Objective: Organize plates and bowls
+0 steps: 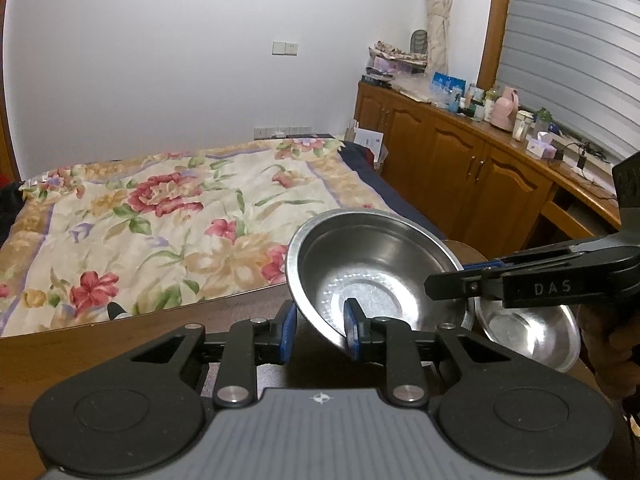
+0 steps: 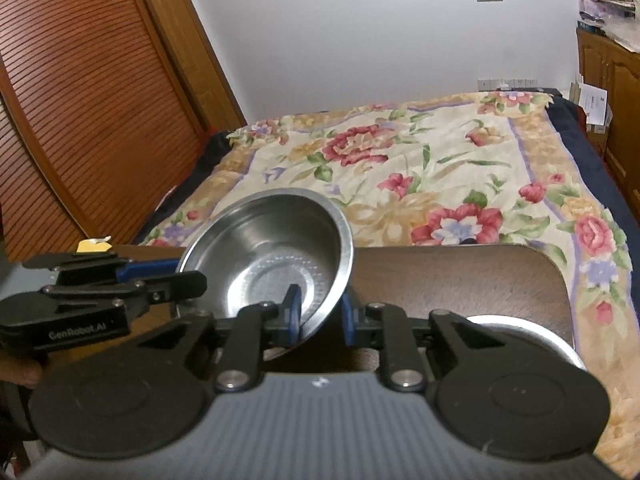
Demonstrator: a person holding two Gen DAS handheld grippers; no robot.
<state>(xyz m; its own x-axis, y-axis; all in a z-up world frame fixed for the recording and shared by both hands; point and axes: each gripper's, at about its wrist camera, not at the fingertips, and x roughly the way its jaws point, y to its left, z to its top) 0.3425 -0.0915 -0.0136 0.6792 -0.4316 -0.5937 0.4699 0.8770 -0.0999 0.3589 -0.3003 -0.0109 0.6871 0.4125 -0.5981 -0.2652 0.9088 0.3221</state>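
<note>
Left gripper (image 1: 320,330) and right gripper (image 2: 320,316) level, fingers both straddling tilted bowl (image 1: 376,276) rim.

Silver bowl (image 1: 372,264); floral bedspread (image 1: 160,216); blue-padded black tongs (image 1: 320,328).

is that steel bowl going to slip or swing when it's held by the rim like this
Probably slippery: the steel bowl is polished, and each gripper pinches only thin rim. It hangs tilted, so it may pivot. It looks rigid and likely light, being thin-walled.
</note>
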